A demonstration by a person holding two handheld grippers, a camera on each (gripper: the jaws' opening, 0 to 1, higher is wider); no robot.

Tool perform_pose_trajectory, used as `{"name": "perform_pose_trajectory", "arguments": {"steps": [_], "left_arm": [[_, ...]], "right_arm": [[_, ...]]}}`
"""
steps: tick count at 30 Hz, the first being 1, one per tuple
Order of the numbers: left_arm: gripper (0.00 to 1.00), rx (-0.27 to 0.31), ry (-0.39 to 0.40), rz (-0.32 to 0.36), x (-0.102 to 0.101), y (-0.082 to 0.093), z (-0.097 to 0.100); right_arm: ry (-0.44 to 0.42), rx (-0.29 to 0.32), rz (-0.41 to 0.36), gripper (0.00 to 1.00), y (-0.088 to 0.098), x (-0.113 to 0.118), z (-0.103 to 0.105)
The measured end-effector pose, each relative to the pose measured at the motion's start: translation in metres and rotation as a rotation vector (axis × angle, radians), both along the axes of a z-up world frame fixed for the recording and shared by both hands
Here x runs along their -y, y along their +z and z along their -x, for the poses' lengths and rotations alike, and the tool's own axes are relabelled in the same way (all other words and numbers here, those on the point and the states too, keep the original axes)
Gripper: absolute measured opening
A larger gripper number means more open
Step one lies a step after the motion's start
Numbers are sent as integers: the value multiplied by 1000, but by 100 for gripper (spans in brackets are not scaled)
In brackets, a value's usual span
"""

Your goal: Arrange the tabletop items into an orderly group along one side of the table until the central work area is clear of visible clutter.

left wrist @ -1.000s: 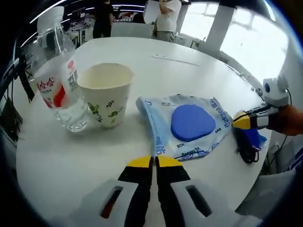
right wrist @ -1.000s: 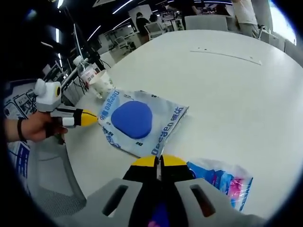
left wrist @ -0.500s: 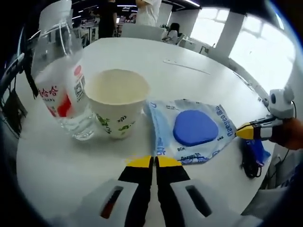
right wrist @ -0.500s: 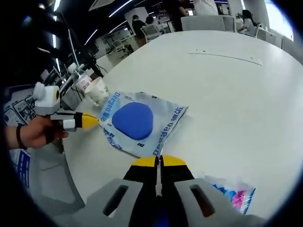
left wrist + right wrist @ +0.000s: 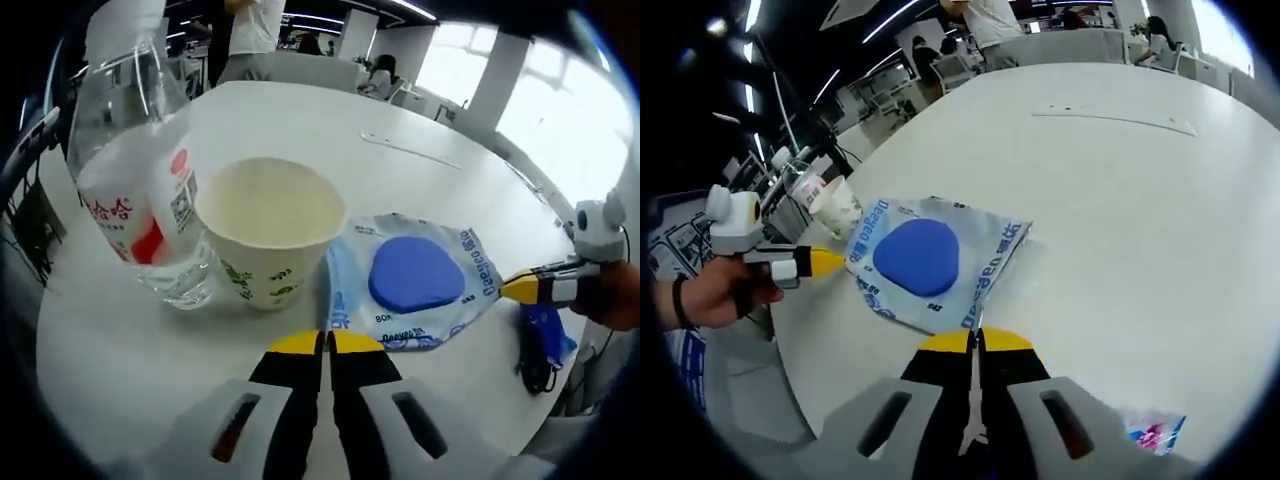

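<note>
A clear water bottle (image 5: 130, 190) with a red and white label stands at the left, touching a paper cup (image 5: 270, 230) printed with green leaves. Right of the cup lies a pale blue pouch (image 5: 415, 280) with a round blue pad inside. My left gripper (image 5: 325, 342) is shut and empty just in front of the cup. My right gripper (image 5: 525, 290) comes in from the right at the pouch's edge, with a blue plastic packet (image 5: 545, 335) hanging under it. In the right gripper view the pouch (image 5: 930, 262) lies ahead of my shut right gripper (image 5: 974, 340), and the packet (image 5: 1155, 435) shows at the bottom right.
A thin pale strip (image 5: 1115, 118) lies farther out on the white table (image 5: 1140, 230). The left gripper (image 5: 825, 262), held by a hand, sits at the table's edge by the cup (image 5: 840, 205) and bottle (image 5: 805, 185). Chairs and people stand beyond the far edge.
The left gripper view has closed in on the cup and bottle, which now look larger. In the right gripper view less of the blue packet shows. Both grippers stay shut.
</note>
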State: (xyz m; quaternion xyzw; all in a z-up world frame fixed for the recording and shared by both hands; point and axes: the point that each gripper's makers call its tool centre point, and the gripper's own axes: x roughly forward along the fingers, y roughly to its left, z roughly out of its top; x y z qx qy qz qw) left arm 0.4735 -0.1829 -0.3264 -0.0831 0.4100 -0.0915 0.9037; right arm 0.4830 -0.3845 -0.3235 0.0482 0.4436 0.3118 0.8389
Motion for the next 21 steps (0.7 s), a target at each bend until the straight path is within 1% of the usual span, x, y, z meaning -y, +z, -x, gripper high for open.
{"name": "perform_pose_trajectory", "arguments": {"steps": [5, 11, 16, 21], "left_arm": [[0, 1, -1, 0, 0, 0, 0], [0, 3, 3, -2, -1, 0, -1], [3, 4, 9, 6, -5, 0, -1], [7, 5, 10, -5, -9, 2, 0]], "right_arm": [[-13, -5, -7, 0, -1, 0, 0], [-9, -1, 0, 0, -1, 1, 0], [4, 11, 11, 1, -1, -1, 0], [1, 11, 14, 2, -1, -1, 0]]}}
